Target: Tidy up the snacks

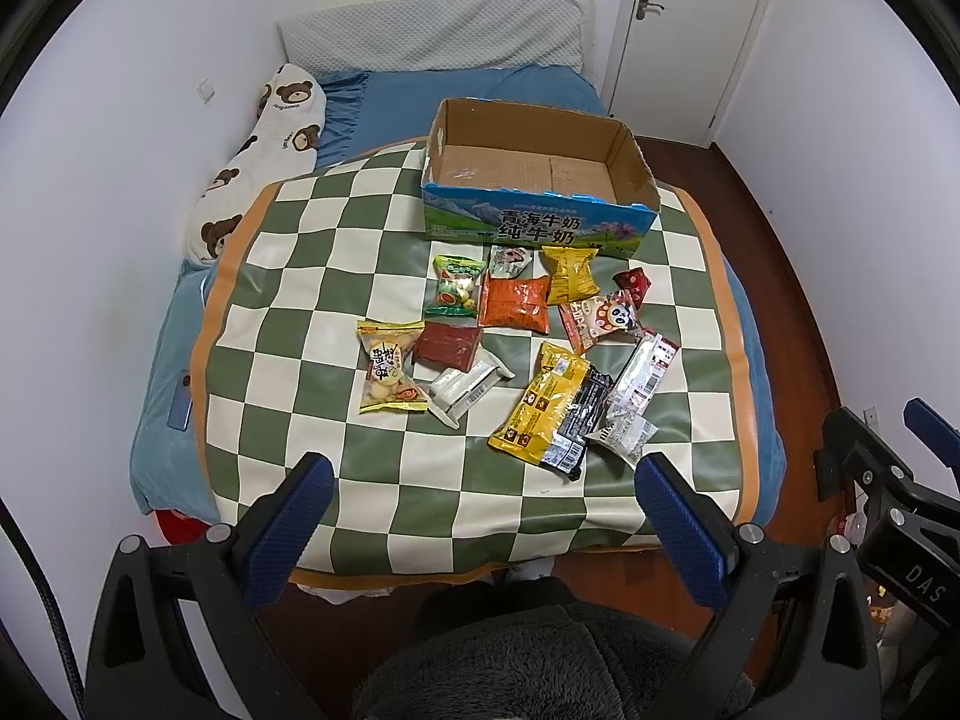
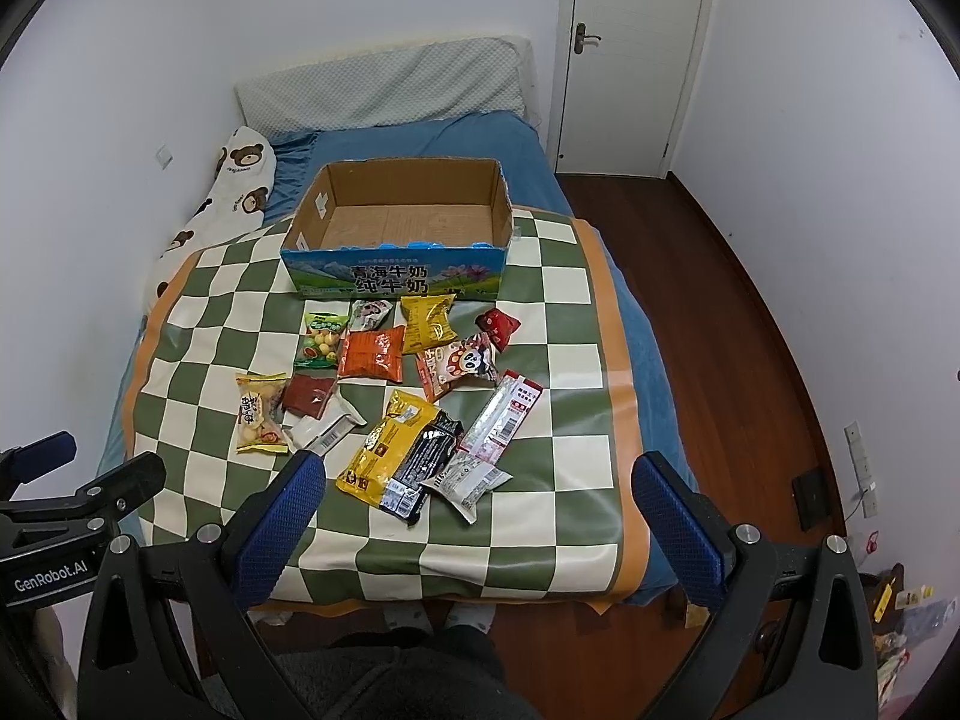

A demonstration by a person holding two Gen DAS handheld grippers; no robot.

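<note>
Several snack packets lie loose on a green-and-white checked mat (image 1: 312,276) (image 2: 570,456) on a bed. Among them are a yellow packet (image 1: 537,405) (image 2: 384,450), an orange packet (image 1: 516,303) (image 2: 372,354) and a panda packet (image 1: 600,318) (image 2: 459,363). An empty open cardboard milk box (image 1: 528,228) (image 2: 396,273) stands behind them. My left gripper (image 1: 483,474) is open and empty, near the mat's front edge. My right gripper (image 2: 480,474) is open and empty, low over the front of the mat.
A bear-print pillow (image 1: 264,162) (image 2: 234,180) lies at the left against the wall. Wooden floor (image 2: 720,330) runs along the bed's right side, with a closed white door (image 2: 636,48) behind. My knees in dark cloth (image 1: 528,654) are below the grippers.
</note>
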